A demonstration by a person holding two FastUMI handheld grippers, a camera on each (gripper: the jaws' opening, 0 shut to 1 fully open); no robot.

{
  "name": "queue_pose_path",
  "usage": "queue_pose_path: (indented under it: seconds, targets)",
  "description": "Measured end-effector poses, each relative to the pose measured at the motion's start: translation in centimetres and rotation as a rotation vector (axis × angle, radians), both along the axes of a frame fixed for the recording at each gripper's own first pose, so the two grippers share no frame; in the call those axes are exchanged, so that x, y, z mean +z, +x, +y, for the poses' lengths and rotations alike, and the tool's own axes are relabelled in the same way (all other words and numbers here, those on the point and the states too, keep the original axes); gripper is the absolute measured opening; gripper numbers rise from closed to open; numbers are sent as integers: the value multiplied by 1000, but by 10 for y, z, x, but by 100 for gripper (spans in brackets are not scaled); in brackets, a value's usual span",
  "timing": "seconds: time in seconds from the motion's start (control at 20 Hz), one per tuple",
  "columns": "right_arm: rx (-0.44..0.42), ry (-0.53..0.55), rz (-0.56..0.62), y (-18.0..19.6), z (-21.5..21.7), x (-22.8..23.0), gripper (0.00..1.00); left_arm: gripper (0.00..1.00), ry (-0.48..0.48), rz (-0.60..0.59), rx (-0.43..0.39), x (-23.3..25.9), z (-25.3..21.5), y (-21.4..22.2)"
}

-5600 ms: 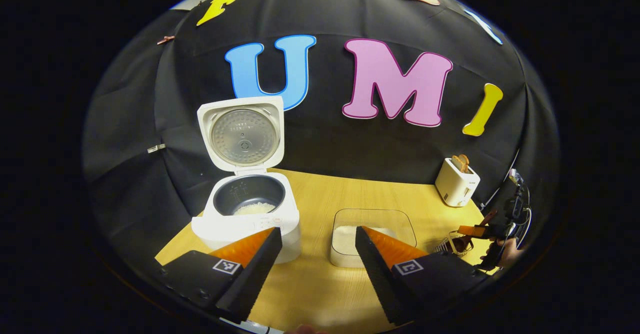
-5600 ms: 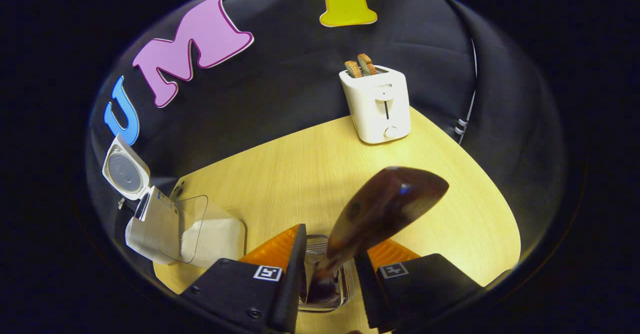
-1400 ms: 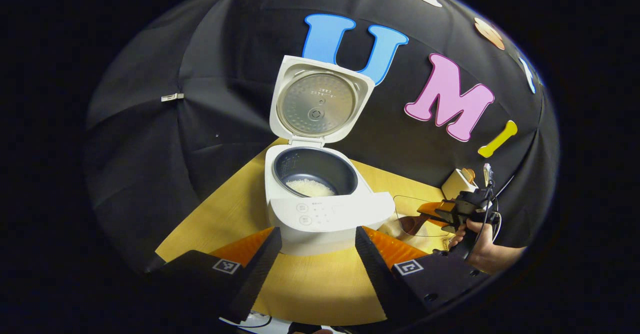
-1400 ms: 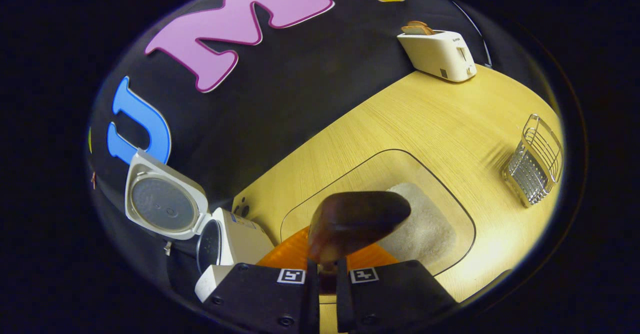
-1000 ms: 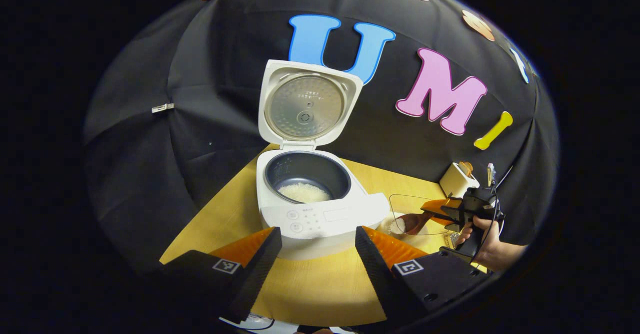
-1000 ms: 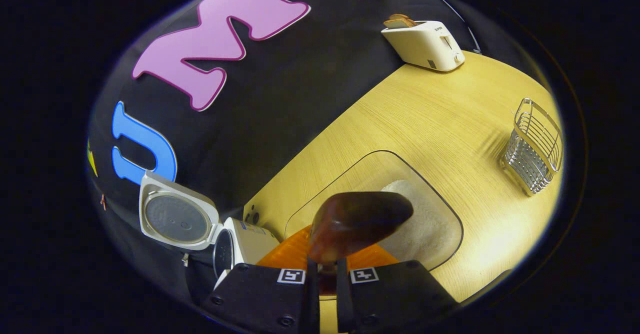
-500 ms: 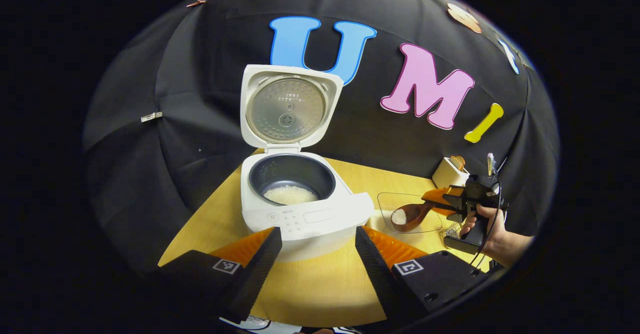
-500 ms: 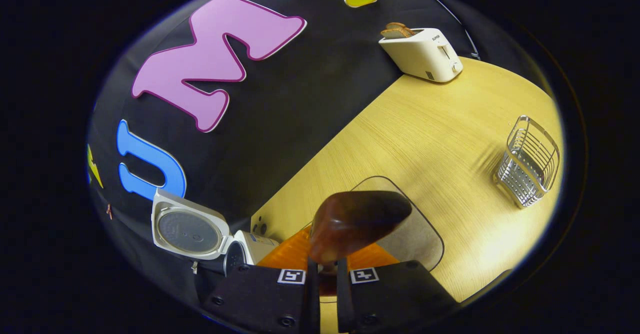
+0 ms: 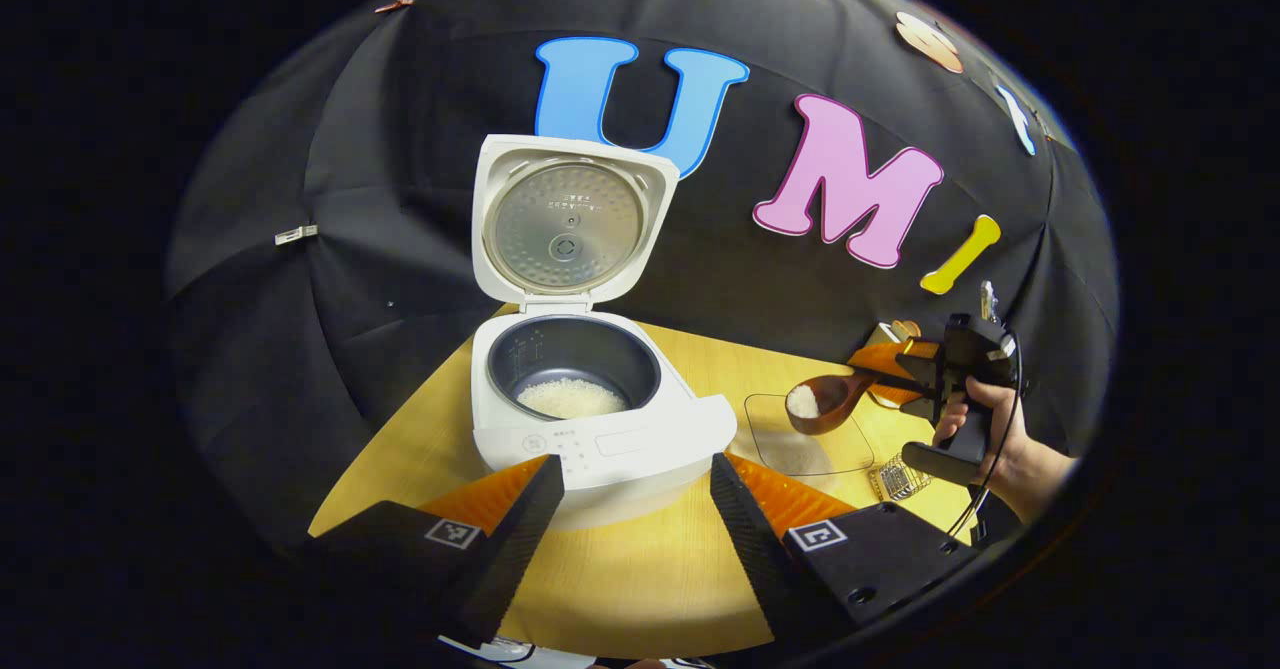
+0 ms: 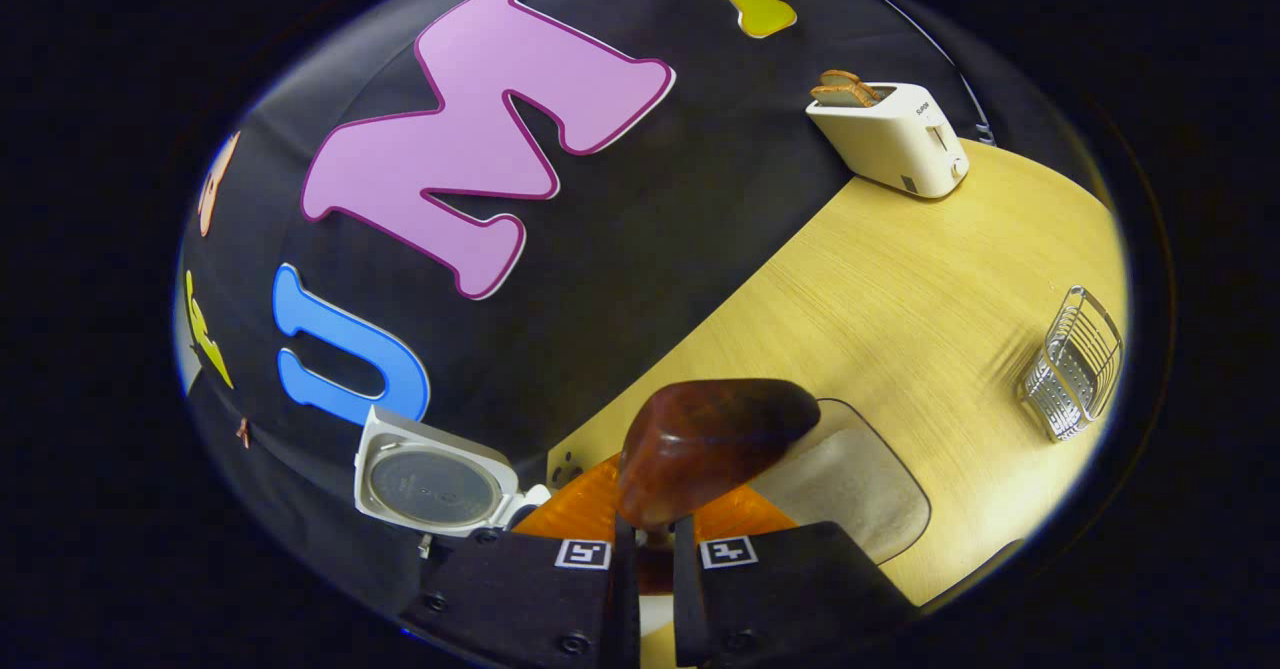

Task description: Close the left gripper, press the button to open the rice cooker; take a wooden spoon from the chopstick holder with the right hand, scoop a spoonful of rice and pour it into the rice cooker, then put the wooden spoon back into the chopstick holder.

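The white rice cooker [image 9: 590, 419] stands with its lid [image 9: 565, 224] up; some rice lies in its dark pot [image 9: 572, 396]. My left gripper [image 9: 635, 484] hovers open just in front of it, holding nothing. To the right, a hand holds my right gripper [image 9: 900, 374], shut on the handle of the wooden spoon [image 9: 825, 404], whose bowl carries rice above the clear rice container [image 9: 810, 439]. In the right gripper view the spoon's back [image 10: 715, 439] rises from my right gripper [image 10: 655, 539], with the cooker lid [image 10: 430, 479] at lower left and the wire chopstick holder [image 10: 1075, 364] at right.
A white toaster [image 10: 895, 134] with bread in it stands at the table's far corner. The clear container [image 10: 850, 504] with rice sits under the spoon. Bare wooden tabletop [image 10: 900, 279] lies between toaster, holder and container.
My right gripper scooped rice and lifted the spoon up out of the container, moving it toward the cooker. The left gripper stayed open and shifted only slightly.
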State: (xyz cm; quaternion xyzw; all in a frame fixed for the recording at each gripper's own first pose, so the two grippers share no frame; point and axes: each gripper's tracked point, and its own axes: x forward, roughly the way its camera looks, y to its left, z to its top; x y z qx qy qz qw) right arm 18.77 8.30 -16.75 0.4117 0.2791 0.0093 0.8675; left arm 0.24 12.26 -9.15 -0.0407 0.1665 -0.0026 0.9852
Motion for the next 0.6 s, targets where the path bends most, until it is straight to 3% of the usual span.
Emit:
queue_pose_path:
  seconds: [0.2,0.25,0.3,0.6]
  targets:
    - [3,45,-19,11,12,20,18,95,-12,-17,2,7,3,-1]
    - [9,47,-24,13,17,24,18,92,-15,-20,4,9,4,-1]
    - [17,49,-26,14,21,28,18,96,-19,-21,7,9,7,-2]
    - [64,104,-52,25,58,45,18,96,-40,-23,46,9,26,-9]
